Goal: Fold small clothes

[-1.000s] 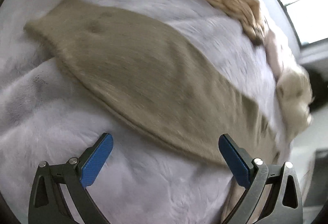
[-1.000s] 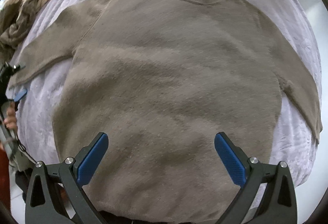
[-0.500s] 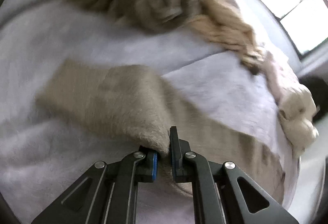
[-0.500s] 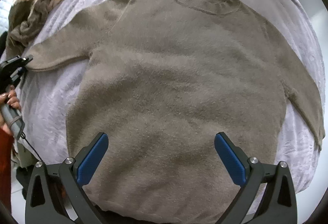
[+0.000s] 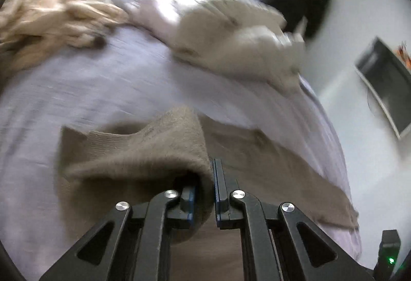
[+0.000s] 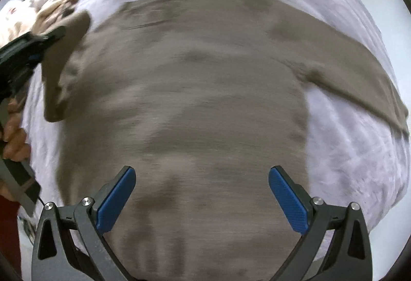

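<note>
- The right gripper (image 6: 201, 200) hangs over the hem end of a taupe sweater (image 6: 195, 101), its blue-padded fingers (image 6: 117, 197) spread wide and holding nothing.
- The sweater lies flat on a pale lilac bedcover (image 6: 346, 152); its knit is soft and fuzzy, with a round neckline at the far end and one sleeve stretched out along the cover to the right.
- The left gripper (image 5: 204, 193) pinches the other sleeve (image 5: 143, 157) between its closed fingers, lifting it off the cover so the ribbed cuff droops to the left in a loose fold.
- In the right wrist view a hand (image 6: 14, 137) grips that tool at the left edge.
- Farther off, a cream garment (image 5: 239, 42) and a beige chunky knit (image 5: 48, 21) lie crumpled on the bedcover, blurred.
</note>
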{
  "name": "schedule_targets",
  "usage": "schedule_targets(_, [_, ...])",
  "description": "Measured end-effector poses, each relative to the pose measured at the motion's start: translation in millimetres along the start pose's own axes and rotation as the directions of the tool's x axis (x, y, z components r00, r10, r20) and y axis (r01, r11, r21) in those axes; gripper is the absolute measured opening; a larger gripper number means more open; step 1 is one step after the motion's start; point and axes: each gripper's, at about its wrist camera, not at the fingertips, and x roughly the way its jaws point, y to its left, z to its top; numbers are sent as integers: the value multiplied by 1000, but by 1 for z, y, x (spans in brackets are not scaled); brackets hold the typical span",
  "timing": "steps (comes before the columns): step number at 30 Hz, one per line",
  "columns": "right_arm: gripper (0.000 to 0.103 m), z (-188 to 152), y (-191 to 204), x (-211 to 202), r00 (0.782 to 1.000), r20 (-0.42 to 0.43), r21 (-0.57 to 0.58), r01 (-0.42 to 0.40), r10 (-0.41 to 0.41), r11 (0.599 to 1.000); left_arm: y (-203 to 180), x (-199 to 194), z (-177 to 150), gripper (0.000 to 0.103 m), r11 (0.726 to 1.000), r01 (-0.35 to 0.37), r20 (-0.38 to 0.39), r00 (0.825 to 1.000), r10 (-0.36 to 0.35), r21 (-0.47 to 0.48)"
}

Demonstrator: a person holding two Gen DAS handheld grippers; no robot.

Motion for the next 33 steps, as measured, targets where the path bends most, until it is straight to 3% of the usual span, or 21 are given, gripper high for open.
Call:
schedule_targets(1, [103,-1,-13,3,1000,-8,24,9,-9,1000,-15,16,-6,11,1000,-12,-31,999,13,27])
schedule_targets(2, [103,-2,-20,5,1000,-14,35,16,-15,999,-25,32,-10,22,998,-36,-68,997,39,52])
schedule_targets(3, [103,-2,-29,8,1000,-23,46,22,-21,999,-36,48,-19,50,994,-75,-118,989,85,85])
schedule_targets(5, [103,-1,-39,11,999,-32,47,32,-30,998,-41,53,-33,82,986,-122,-125,983,135,110])
schedule_targets(9, [103,14,-32,7,1000,-7,-24,29,-29,999,-36,27,-48,82,985,-110,-146,981,129,133])
schedule_targets(13, [103,44,28,-8,992,124,-260,27,6,965,11,-19,-64,82,980,-183,-123,974,193,83])
schedule_targets(15, [103,58,77,-9,982,190,-428,59,26,902,41,-31,-62,82,974,-227,-120,966,228,25])
schedule_targets(18, [103,70,150,1,954,299,-632,176,29,755,82,-42,-69,82,944,-330,-145,935,323,-25])
schedule_targets(19, [103,73,177,12,941,339,-687,235,17,688,95,-41,-71,82,927,-374,-172,915,365,-23])
schedule_targets(22, [102,81,214,43,916,398,-736,354,-54,577,115,-34,-81,82,914,-405,-209,894,396,-2])
schedule_targets(23, [102,88,220,56,907,410,-730,387,-93,564,118,-30,-84,82,909,-418,-214,886,411,13])
schedule_targets(24, [94,93,221,64,901,415,-718,408,-124,563,121,-25,-88,82,902,-430,-226,876,425,29])
schedule_targets(26, [35,105,215,73,904,392,-701,415,-173,580,123,-13,-92,82,901,-431,-256,868,426,42])
schedule_targets(27, [8,114,210,71,931,336,-696,348,-144,628,122,-9,-91,82,903,-427,-256,870,422,40])
schedule_targets(28, [9,124,199,62,955,289,-665,255,-74,702,119,-7,-88,82,905,-424,-241,875,420,34])
schedule_targets(29, [9,134,179,45,961,273,-600,138,39,788,118,-6,-86,82,905,-424,-230,878,419,30])
schedule_targets(31, [9,146,133,17,937,293,-465,-32,188,885,114,-2,-80,82,900,-436,-203,880,430,14])
schedule_targets(33, [9,150,79,8,922,319,-302,-121,220,946,112,4,-80,82,885,-465,-191,867,461,24])
